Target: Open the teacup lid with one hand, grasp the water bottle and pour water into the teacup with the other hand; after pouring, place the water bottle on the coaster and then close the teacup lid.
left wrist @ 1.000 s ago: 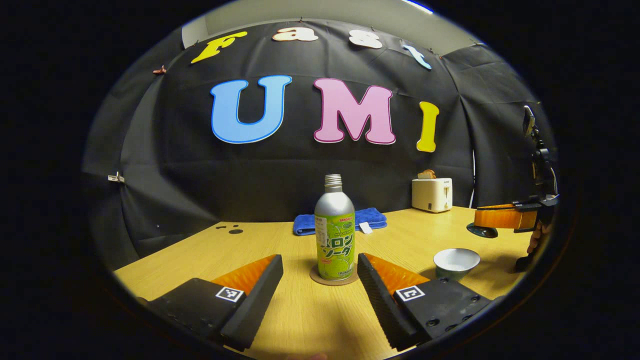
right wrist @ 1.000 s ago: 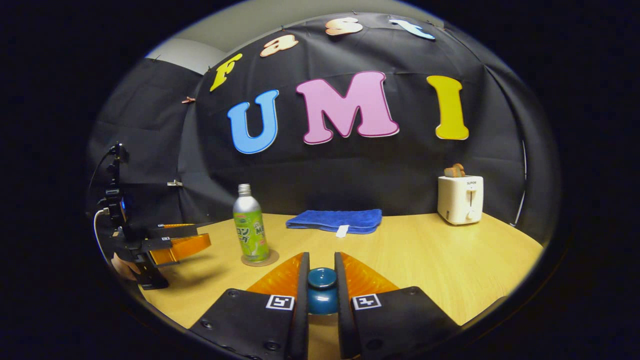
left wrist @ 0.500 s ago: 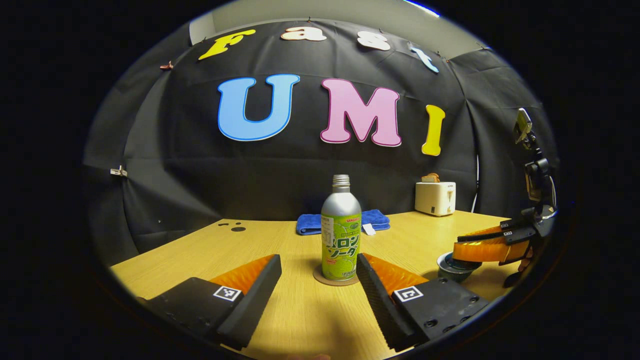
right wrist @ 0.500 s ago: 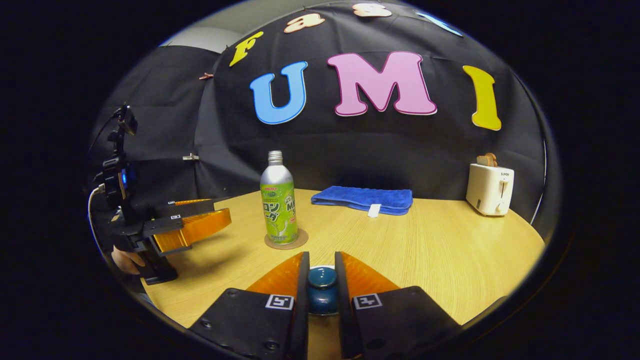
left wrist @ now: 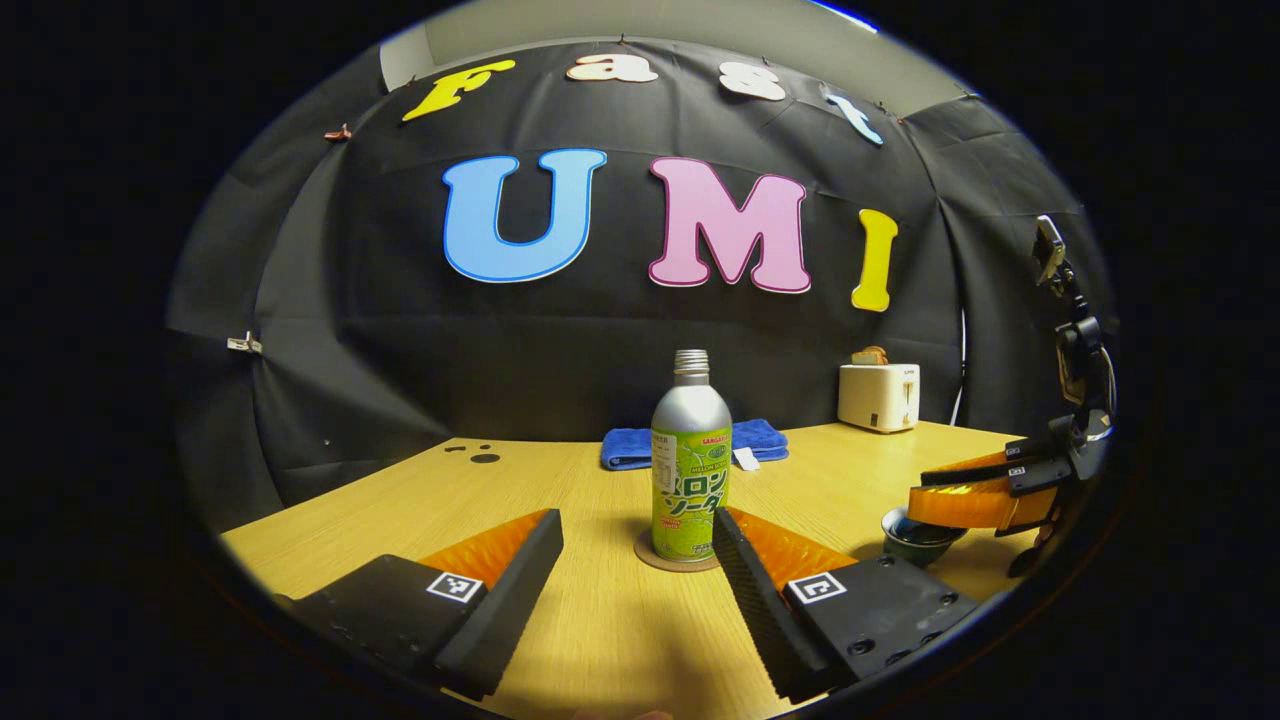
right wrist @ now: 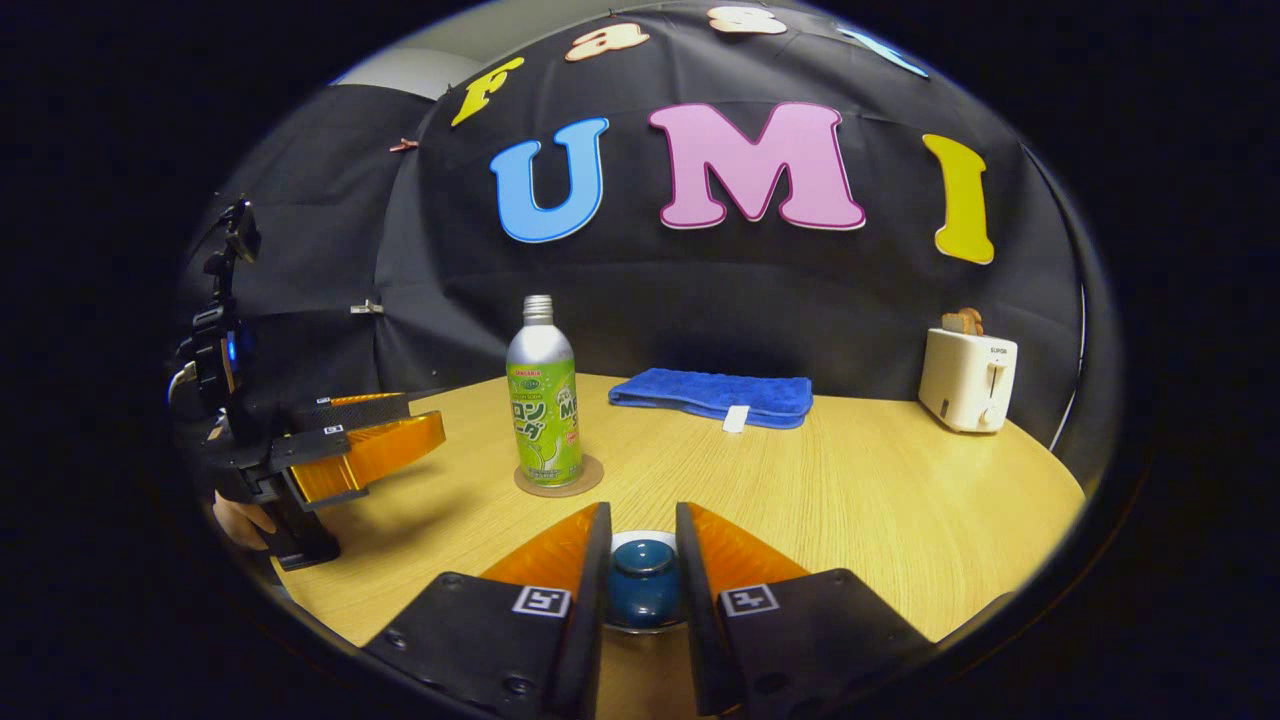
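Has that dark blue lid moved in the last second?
Yes. The dark blue teacup lid has come down: a second ago, in the left gripper view, the right gripper held it above the wooden table; now it sits on the teacup.

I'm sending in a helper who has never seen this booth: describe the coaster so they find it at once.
Start at the wooden table and find the folded blue towel by the back wall. In front of it, toward the left gripper, stands a silver bottle with a green label. The coaster is the thin round brown disc beneath that bottle, the flattest thing there.
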